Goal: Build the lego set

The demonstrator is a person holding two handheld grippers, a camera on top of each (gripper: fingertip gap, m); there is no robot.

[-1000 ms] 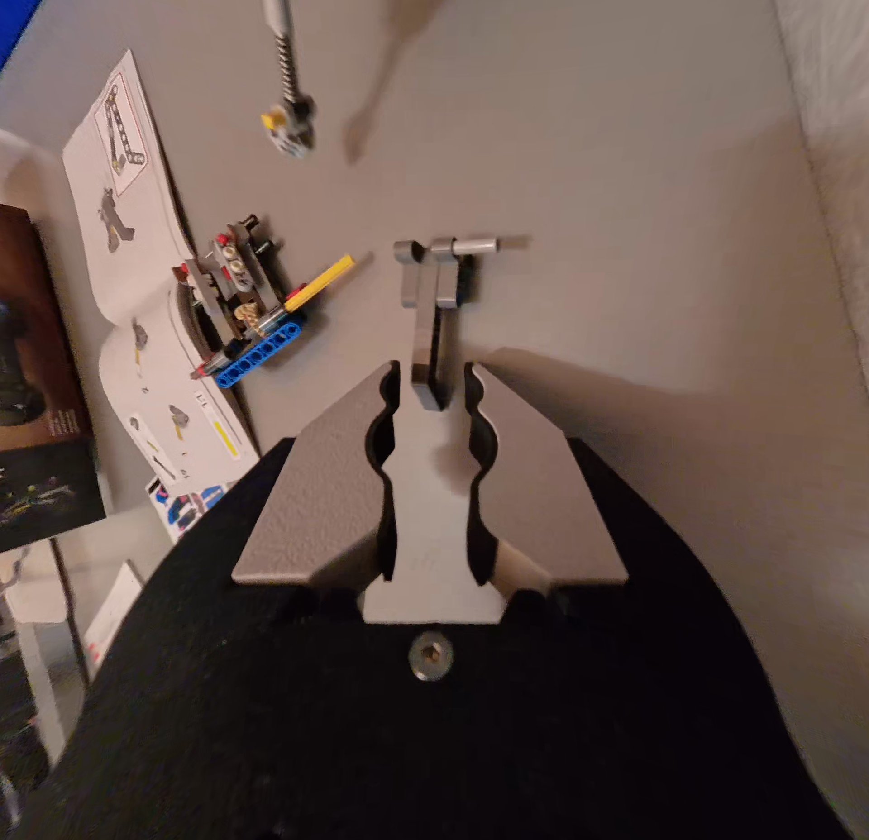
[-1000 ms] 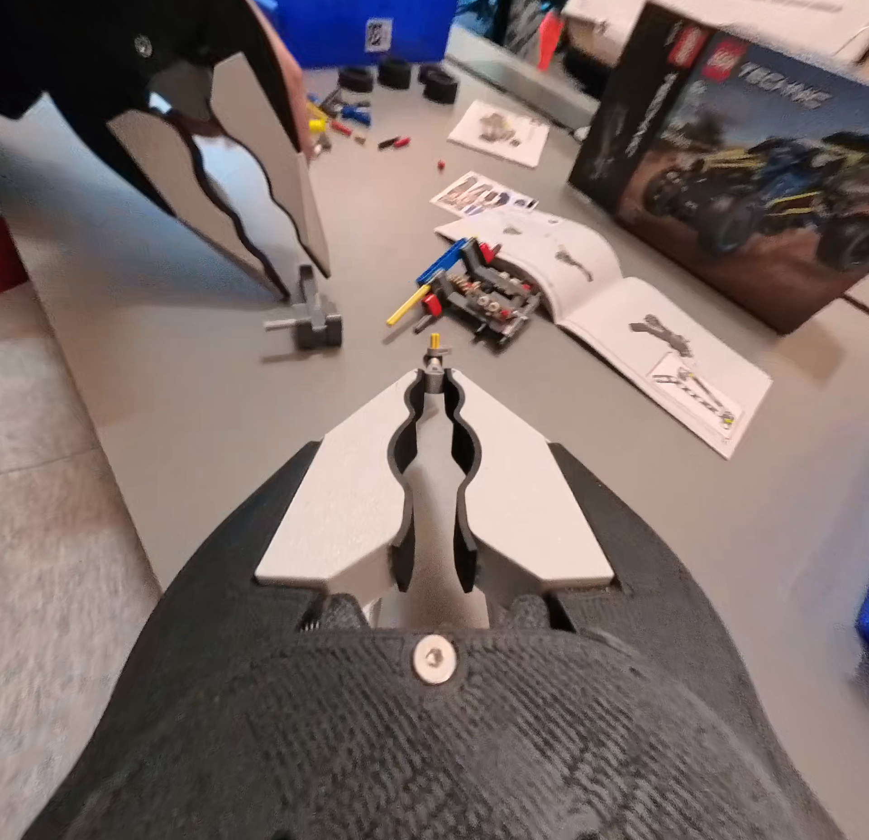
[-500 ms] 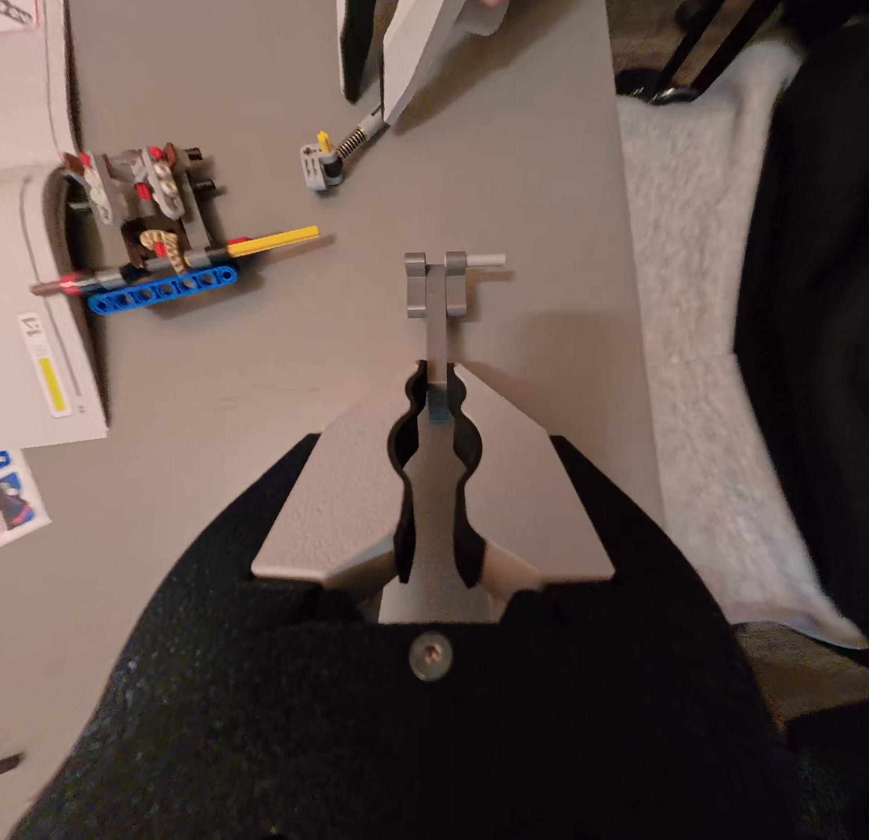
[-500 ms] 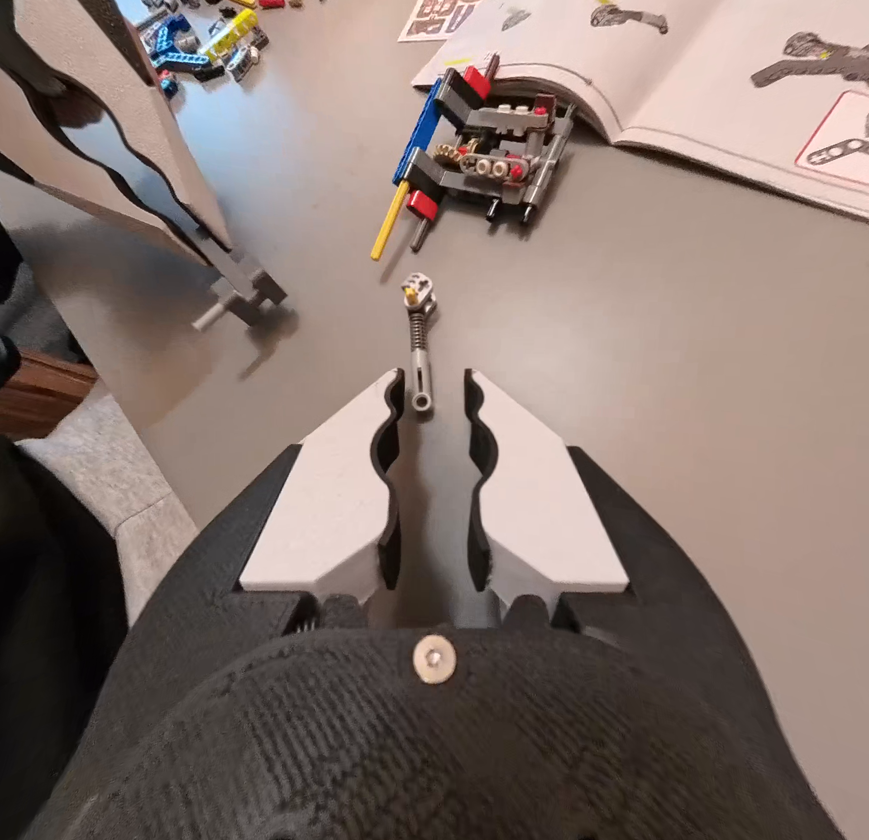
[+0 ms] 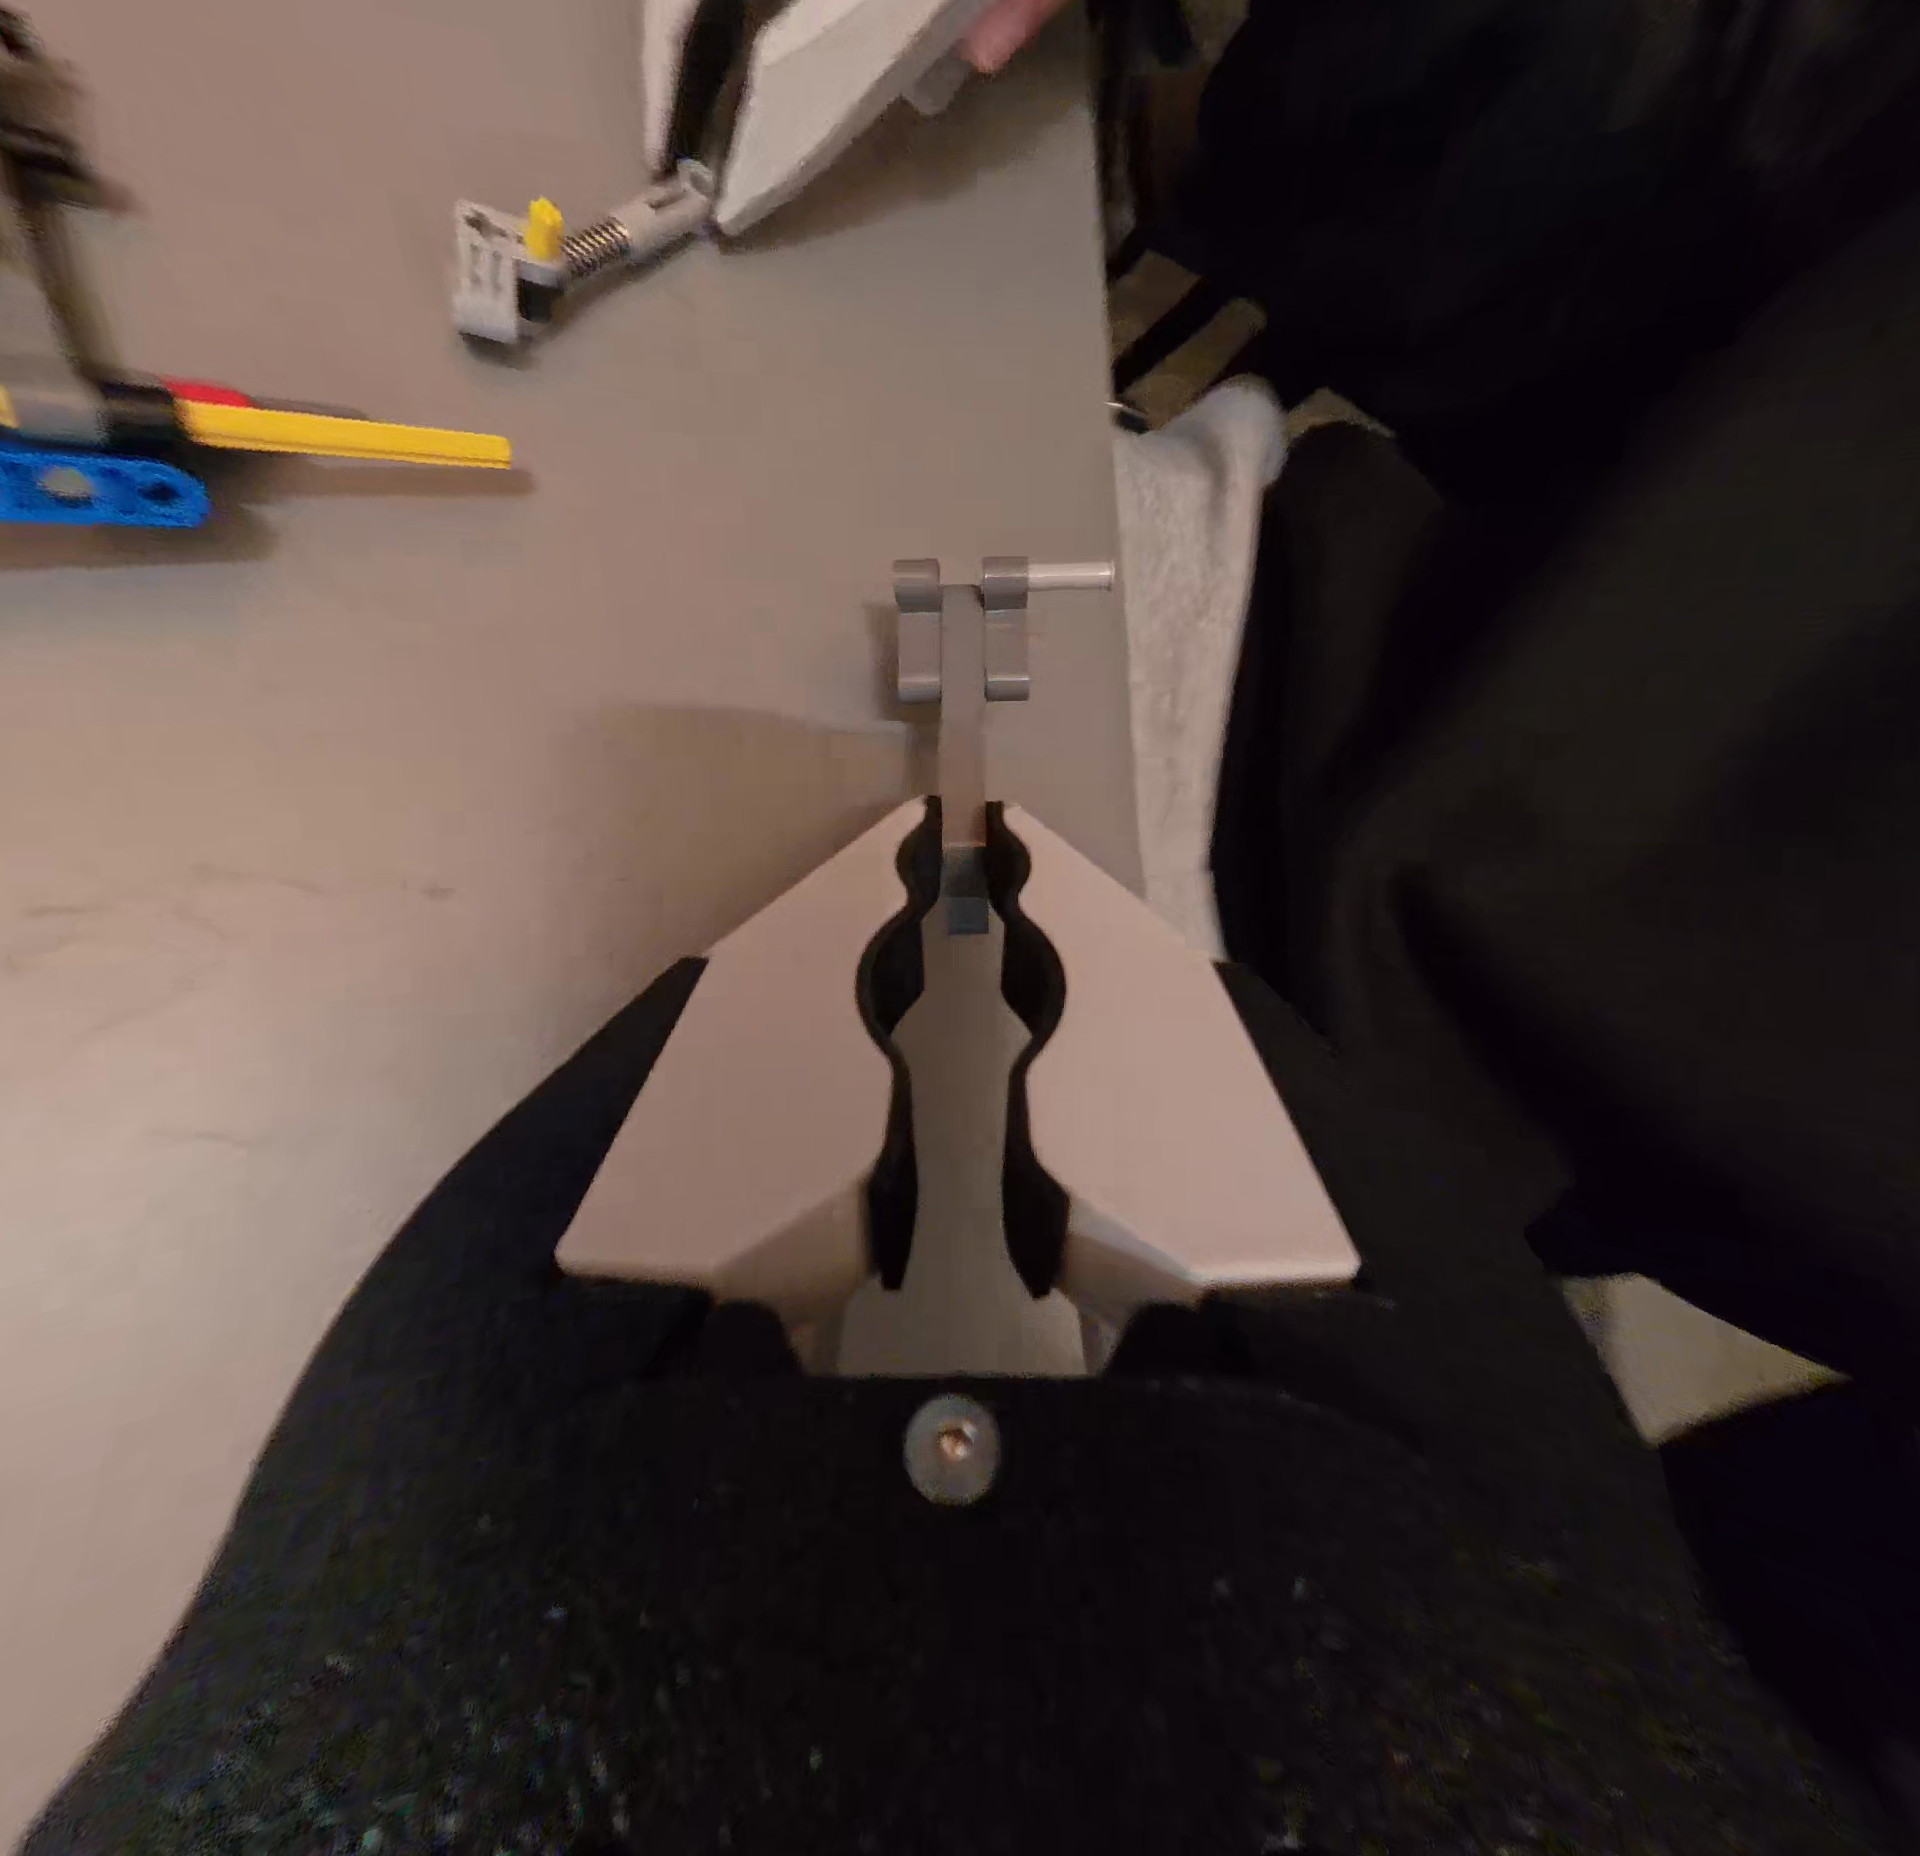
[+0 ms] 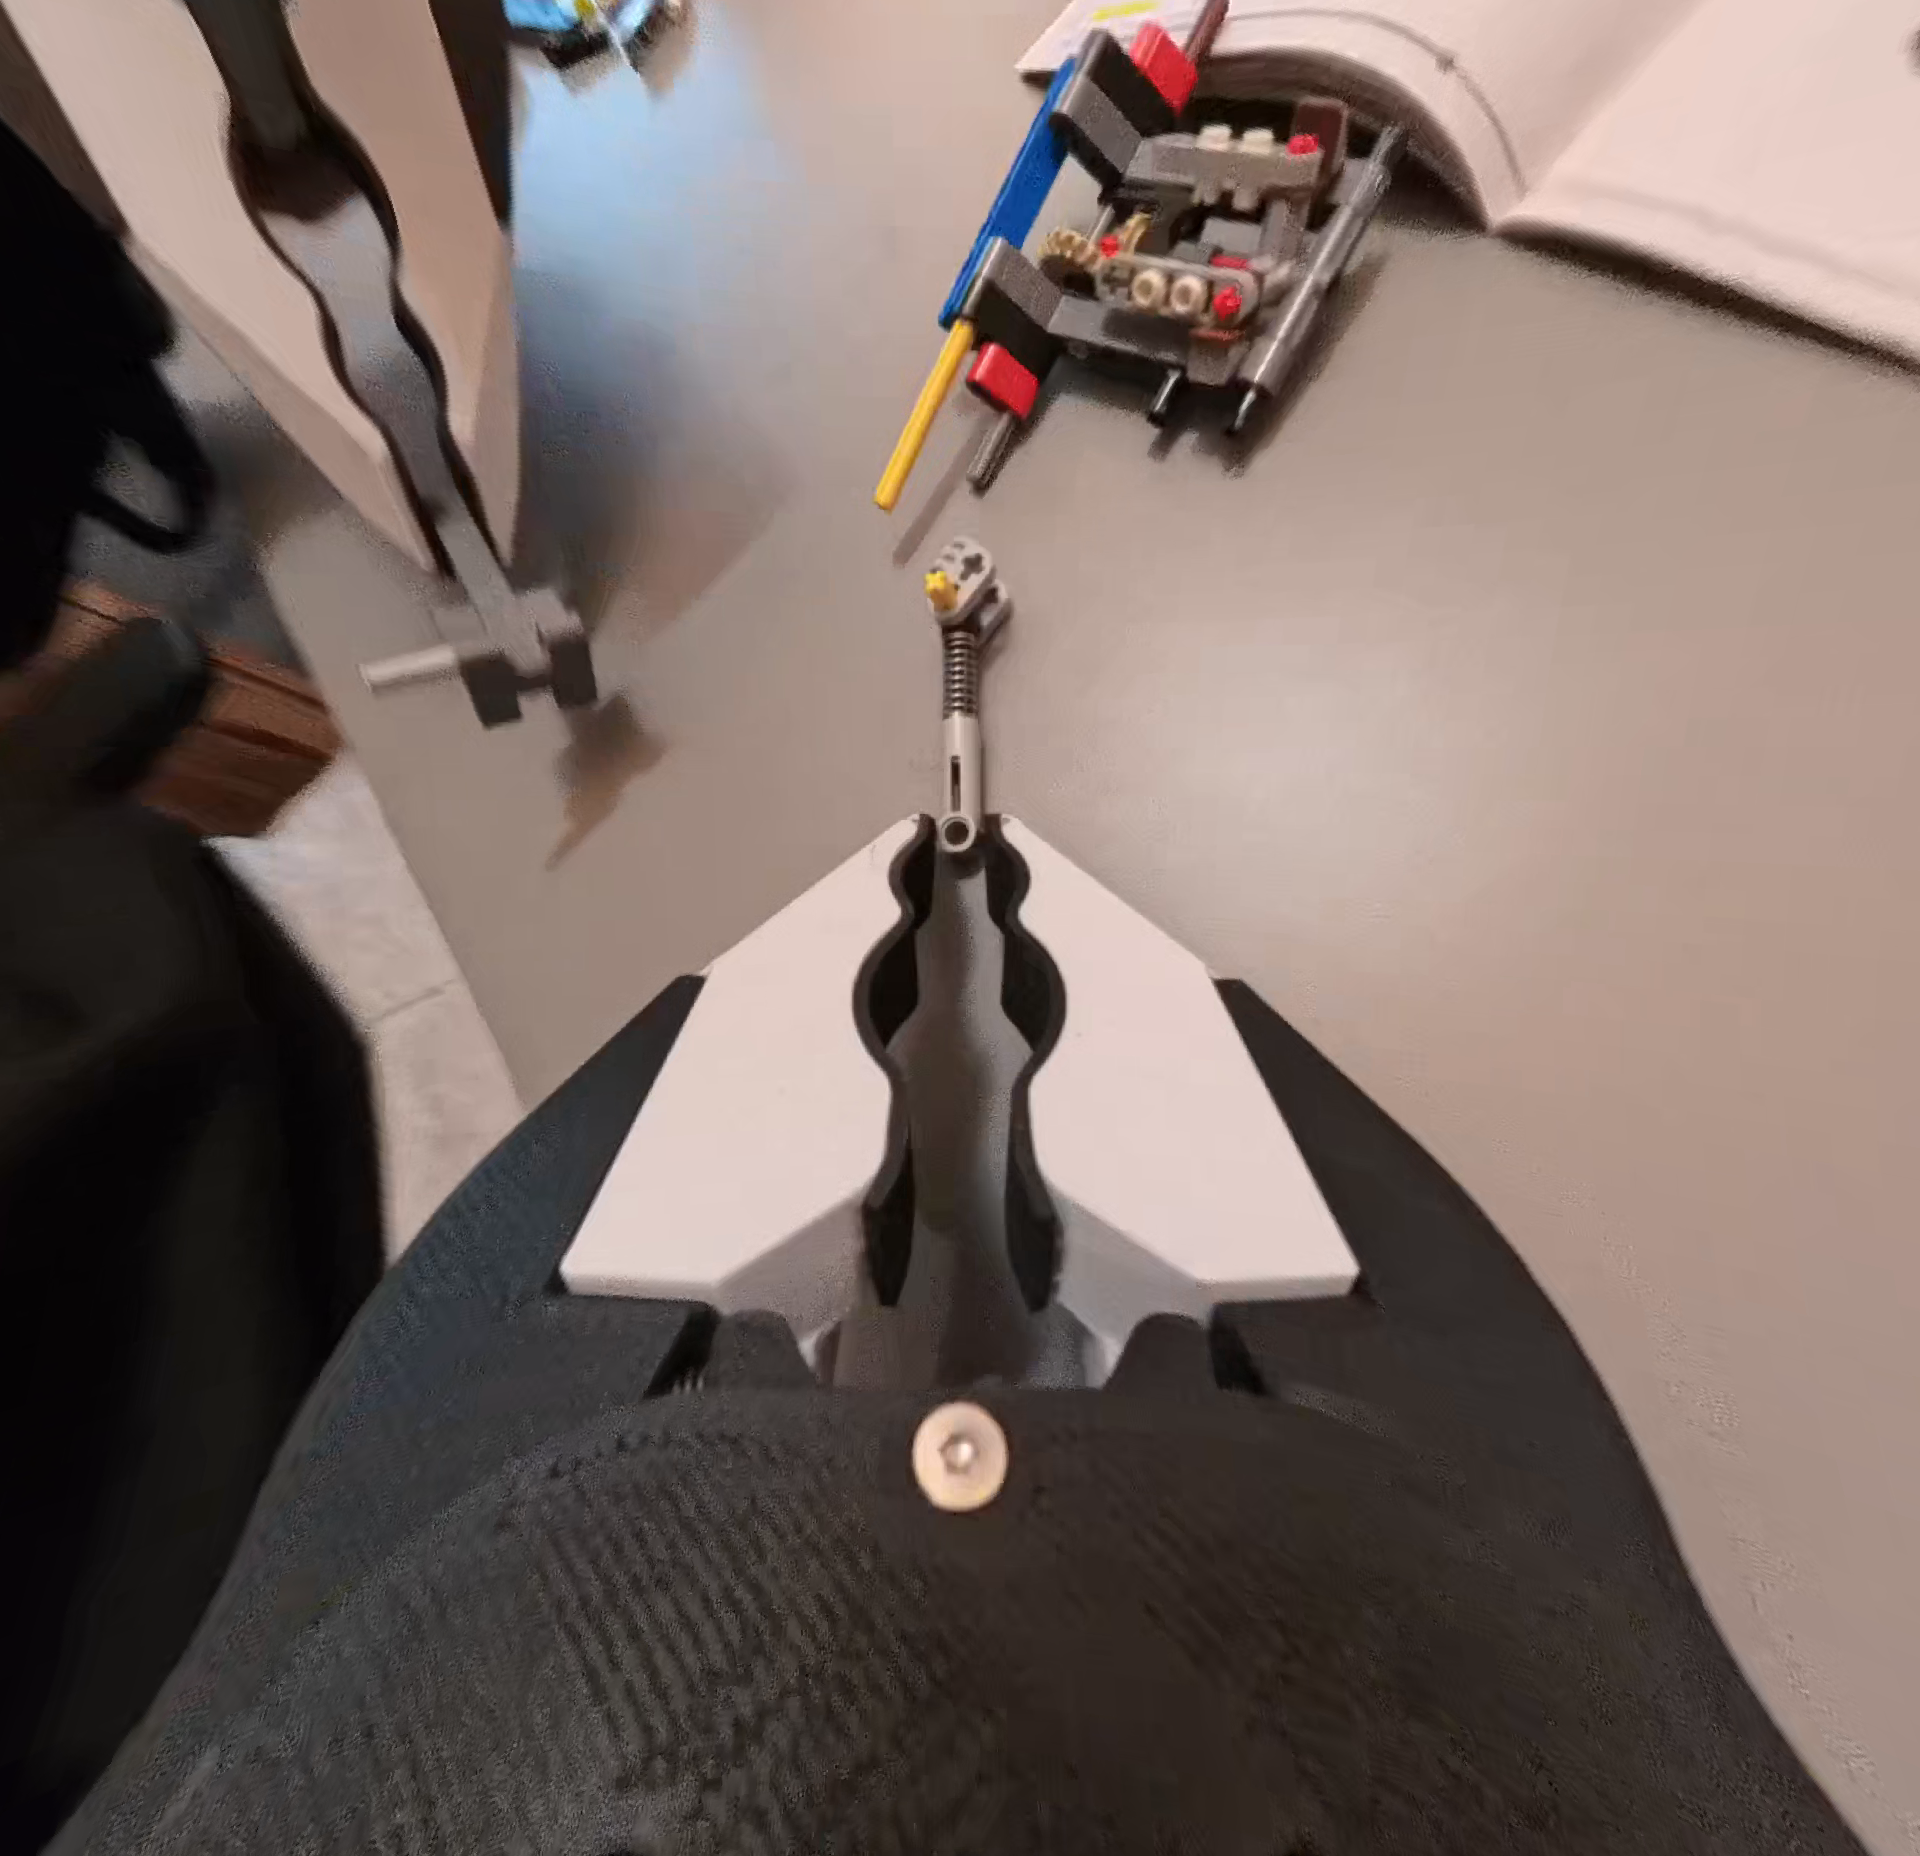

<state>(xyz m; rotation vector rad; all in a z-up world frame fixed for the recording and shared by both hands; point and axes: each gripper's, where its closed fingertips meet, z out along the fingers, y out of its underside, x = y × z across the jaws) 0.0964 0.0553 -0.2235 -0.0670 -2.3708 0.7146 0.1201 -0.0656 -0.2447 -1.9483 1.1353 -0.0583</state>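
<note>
my left gripper point(image 5: 961, 819) is clamped on a grey forked piece point(image 5: 961, 653) above the worktop point(image 5: 520, 871). my right gripper point(image 6: 961, 832) pinches a spring shock absorber point(image 6: 964, 663).

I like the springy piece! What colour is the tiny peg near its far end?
Yellow. The tiny peg sits on the spring piece held by the right gripper; the right wrist view shows it best.
</note>
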